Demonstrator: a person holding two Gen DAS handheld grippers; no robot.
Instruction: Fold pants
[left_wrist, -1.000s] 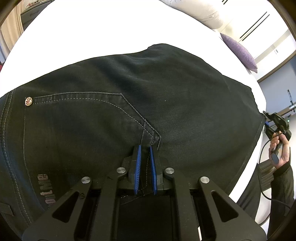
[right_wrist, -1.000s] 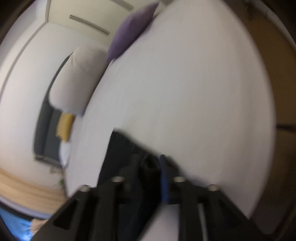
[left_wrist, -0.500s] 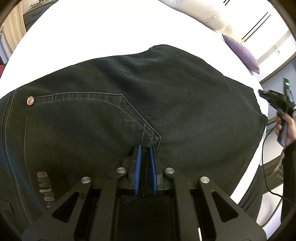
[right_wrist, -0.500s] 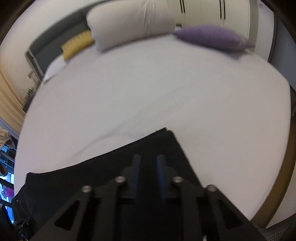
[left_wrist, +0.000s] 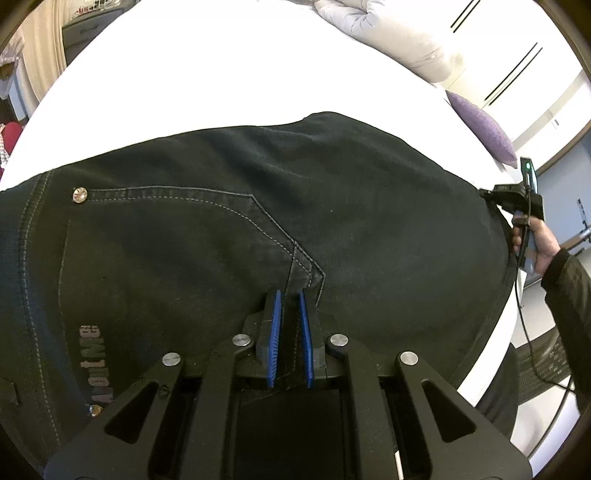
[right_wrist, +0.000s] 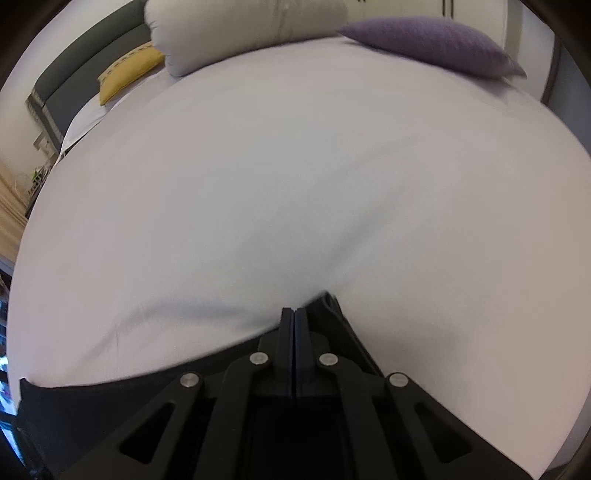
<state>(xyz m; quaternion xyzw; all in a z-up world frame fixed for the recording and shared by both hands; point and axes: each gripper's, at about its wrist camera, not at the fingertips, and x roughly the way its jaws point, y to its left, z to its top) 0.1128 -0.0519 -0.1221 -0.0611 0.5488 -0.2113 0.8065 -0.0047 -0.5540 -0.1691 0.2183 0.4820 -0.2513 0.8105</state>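
Black jeans lie spread on a white bed, with a back pocket and a stud in view. My left gripper is shut on a fold of the jeans by the pocket corner. My right gripper has its fingers pressed together with nothing visible between them, above the corner of the jeans. It also shows in the left wrist view, hand-held at the right edge of the jeans.
A white pillow, a purple pillow and a yellow pillow lie at the head of the bed. A dark headboard stands at the far left. The bed edge runs along the right in the left wrist view.
My right gripper swung round to face the bed and closed its fingers over the corner of the jeans. The left gripper kept its hold and barely moved.
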